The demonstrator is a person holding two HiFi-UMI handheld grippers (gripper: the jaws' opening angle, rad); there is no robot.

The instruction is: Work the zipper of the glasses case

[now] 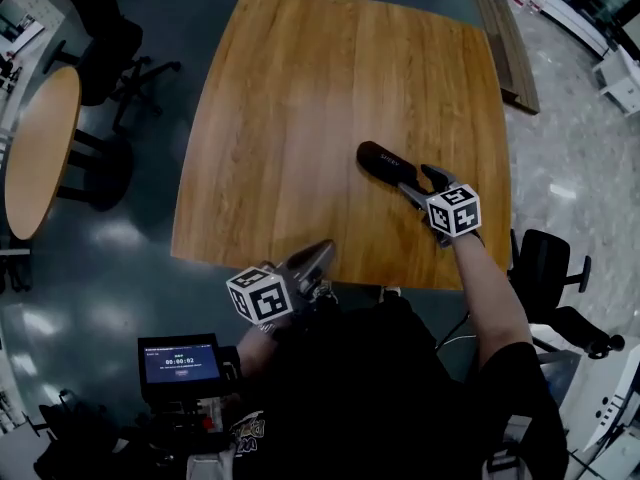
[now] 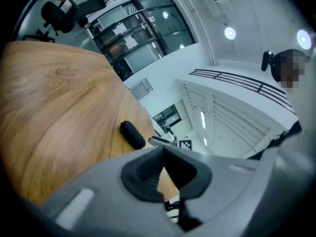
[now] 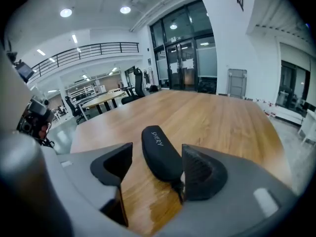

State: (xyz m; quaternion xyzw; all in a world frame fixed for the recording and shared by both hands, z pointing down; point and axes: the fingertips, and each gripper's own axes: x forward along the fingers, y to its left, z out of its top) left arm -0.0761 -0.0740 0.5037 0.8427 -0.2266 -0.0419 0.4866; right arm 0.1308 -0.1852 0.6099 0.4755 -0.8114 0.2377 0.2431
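Note:
A black, elongated glasses case lies on the square wooden table, near its right front corner. My right gripper is open, its jaws standing on either side of the case's near end. The left pad is clearly apart from the case, while the right pad sits close against it. The zipper pull is not clear to see. My left gripper is shut and empty at the table's front edge, with the case ahead of it.
A round wooden table and dark office chairs stand to the left. Another chair is at the right. A small screen sits by the person's body. A wooden bench lies beyond the table's far right corner.

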